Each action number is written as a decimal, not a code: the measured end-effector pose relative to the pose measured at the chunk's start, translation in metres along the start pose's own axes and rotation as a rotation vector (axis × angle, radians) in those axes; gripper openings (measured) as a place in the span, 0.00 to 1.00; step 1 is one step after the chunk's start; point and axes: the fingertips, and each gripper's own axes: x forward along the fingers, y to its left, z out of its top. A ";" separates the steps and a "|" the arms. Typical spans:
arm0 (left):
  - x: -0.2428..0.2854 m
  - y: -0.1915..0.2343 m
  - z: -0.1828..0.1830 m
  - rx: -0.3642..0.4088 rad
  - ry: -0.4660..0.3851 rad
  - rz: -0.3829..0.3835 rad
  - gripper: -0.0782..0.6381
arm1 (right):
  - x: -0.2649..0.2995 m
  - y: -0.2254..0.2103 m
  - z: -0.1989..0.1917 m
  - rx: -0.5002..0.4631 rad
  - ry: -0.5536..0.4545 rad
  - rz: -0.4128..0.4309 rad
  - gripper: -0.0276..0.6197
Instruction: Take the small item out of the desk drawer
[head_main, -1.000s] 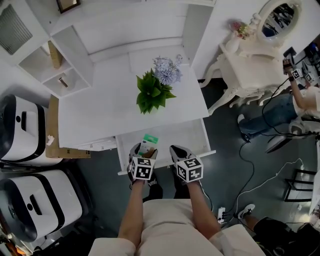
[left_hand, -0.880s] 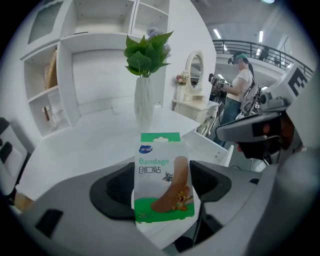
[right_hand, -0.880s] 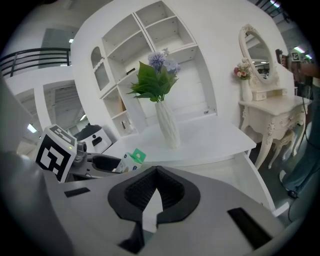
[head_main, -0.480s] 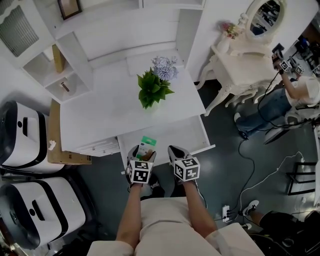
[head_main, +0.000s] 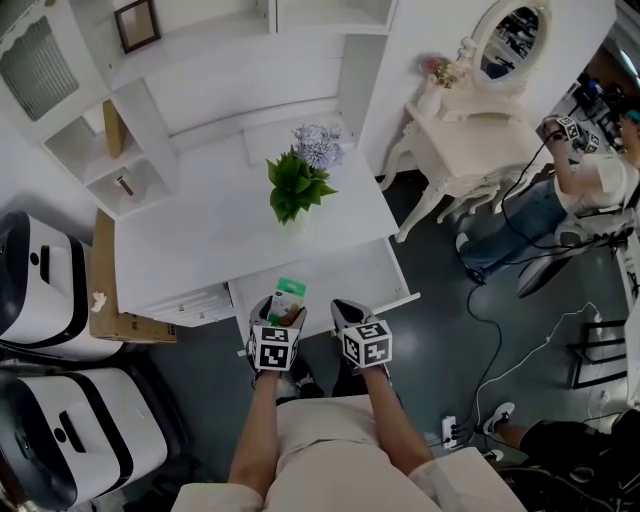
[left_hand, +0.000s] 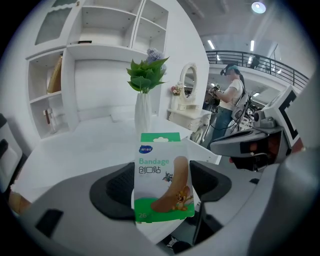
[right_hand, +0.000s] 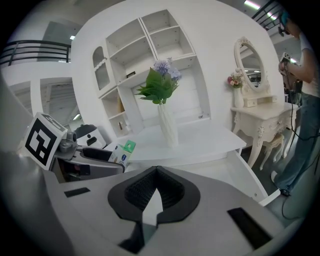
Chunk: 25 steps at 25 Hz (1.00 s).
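At lower centre, the left hand-held gripper (head_main: 277, 318) is clamped on the bandage packet (left_hand: 162, 175), upright above the open drawer (head_main: 380, 285) near its front edge. The right hand-held gripper (head_main: 350, 318), jaws together and empty, is just beside it. The vase of flowers (head_main: 300, 180) stands mid-desk (head_main: 190, 250), well apart.

Straight ahead of your left claw (head_main: 283, 310) the white desk (head_main: 200, 235) carries only a vase (left_hand: 143, 112) of green leaves and pale flowers, set toward its far right. Its drawer (head_main: 360, 272) stands pulled open just beneath and ahead of both claws. Left of that claw, brown cardboard (head_main: 103, 270) sits against the desk's edge, and two white machines (head_main: 75, 440) stand on the dark floor (head_main: 480, 340).
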 end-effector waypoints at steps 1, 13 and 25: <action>0.000 -0.001 0.000 -0.001 0.001 -0.001 0.61 | 0.000 -0.001 -0.002 -0.007 0.005 -0.002 0.08; -0.015 0.000 0.005 0.014 -0.024 -0.011 0.61 | -0.001 0.005 -0.005 -0.030 0.005 -0.001 0.08; -0.024 -0.009 -0.003 0.025 -0.019 -0.043 0.61 | -0.008 0.014 -0.010 -0.022 -0.002 -0.001 0.08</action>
